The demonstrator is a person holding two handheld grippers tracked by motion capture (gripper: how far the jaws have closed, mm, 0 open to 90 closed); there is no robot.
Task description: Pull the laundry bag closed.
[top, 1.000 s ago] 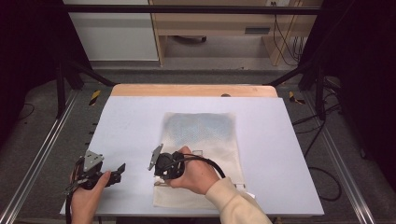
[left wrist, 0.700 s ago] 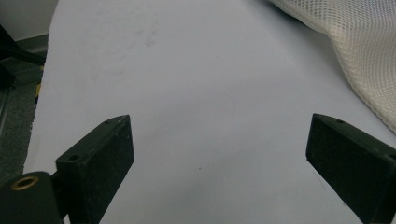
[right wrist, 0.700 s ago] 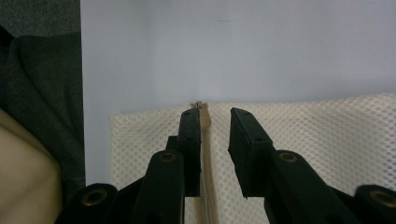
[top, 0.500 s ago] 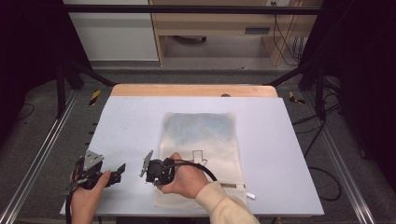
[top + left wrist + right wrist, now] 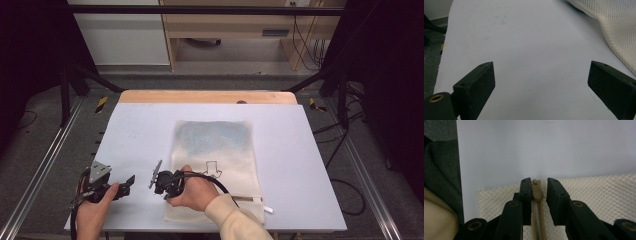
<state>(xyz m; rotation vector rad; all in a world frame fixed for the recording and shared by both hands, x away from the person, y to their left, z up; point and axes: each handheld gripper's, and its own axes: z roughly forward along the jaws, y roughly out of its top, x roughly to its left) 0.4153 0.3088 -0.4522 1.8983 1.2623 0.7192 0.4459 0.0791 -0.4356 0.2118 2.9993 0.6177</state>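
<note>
Leftward along the bag's (image 5: 215, 150) near edge my right gripper (image 5: 536, 192) has slid, jaws pinching the zip pull (image 5: 536, 189) at the bag's left corner. I judge the zip nearly run; next, release. Bag lies mid-table, long axis away from me. Left gripper (image 5: 541, 80) spread, idle over the table (image 5: 300, 150).

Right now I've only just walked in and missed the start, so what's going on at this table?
A person at the table holds a gripper in each hand. The right gripper is at the near left corner of a mesh bag, its jaws closed almost together around the tan zipper pull; whether they pinch it is unclear. The left gripper hangs open over bare table beside the bag, holding nothing. The bag lies flat, with something bluish inside.
</note>
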